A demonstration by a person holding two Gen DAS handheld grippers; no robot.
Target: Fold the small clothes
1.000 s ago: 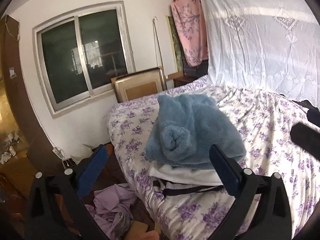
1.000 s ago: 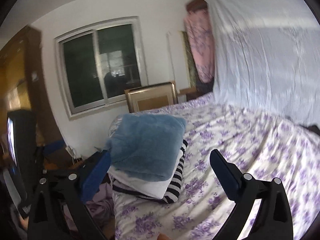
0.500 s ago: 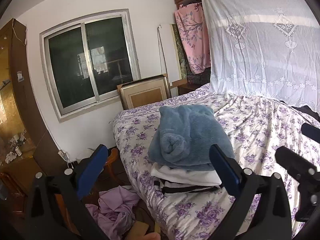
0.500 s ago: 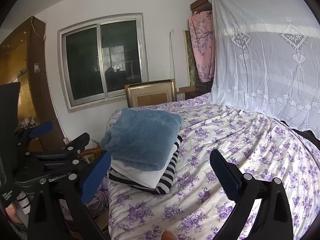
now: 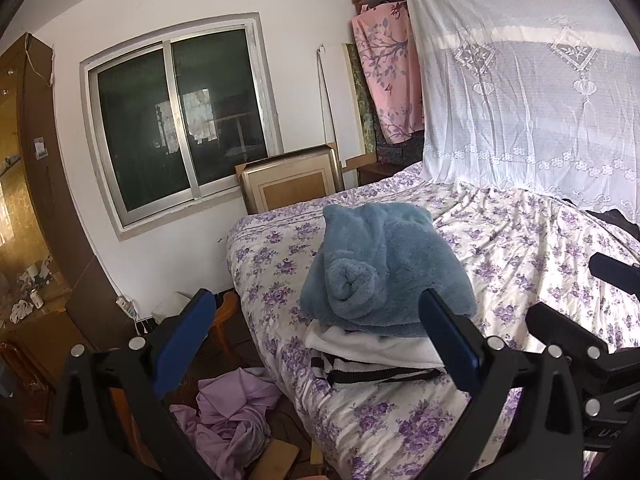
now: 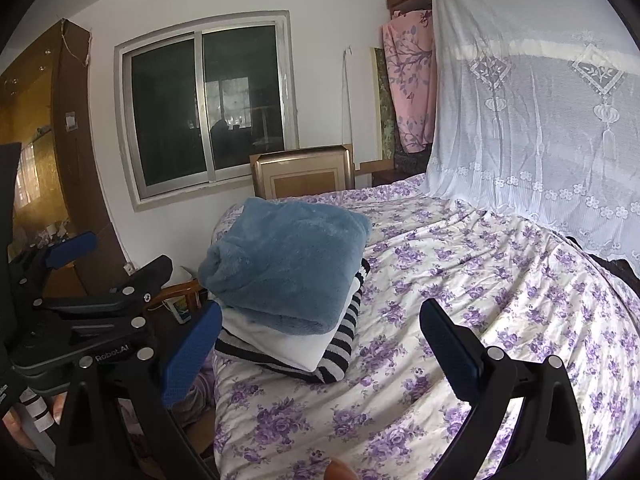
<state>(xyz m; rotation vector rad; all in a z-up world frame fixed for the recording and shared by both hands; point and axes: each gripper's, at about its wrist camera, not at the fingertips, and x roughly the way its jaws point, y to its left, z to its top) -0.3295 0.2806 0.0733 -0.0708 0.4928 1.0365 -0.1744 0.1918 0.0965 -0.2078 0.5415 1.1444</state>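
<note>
A stack of folded clothes sits near the bed's corner: a blue fleece garment [image 5: 384, 272] on top, a white garment [image 5: 372, 346] under it, and a black-and-white striped one [image 5: 360, 372] at the bottom. The stack also shows in the right wrist view, with the blue fleece [image 6: 288, 268] on the striped piece [image 6: 340, 352]. My left gripper [image 5: 316, 336] is open and empty, held back from the stack. My right gripper [image 6: 320, 344] is open and empty, to the right of the stack above the bedsheet. The left gripper also shows in the right wrist view [image 6: 104, 276].
The bed has a purple floral sheet [image 6: 480, 300]. A crumpled lilac cloth [image 5: 236, 412] lies on the floor beside the bed. A white lace net [image 5: 520, 100] hangs at the far right. A framed panel [image 5: 292, 180] leans under the window. A wooden cabinet [image 5: 24, 200] stands at left.
Both grippers have pulled back and risen from the stack, so it looks smaller and farther. The stack has not moved. Both grippers stay open.
</note>
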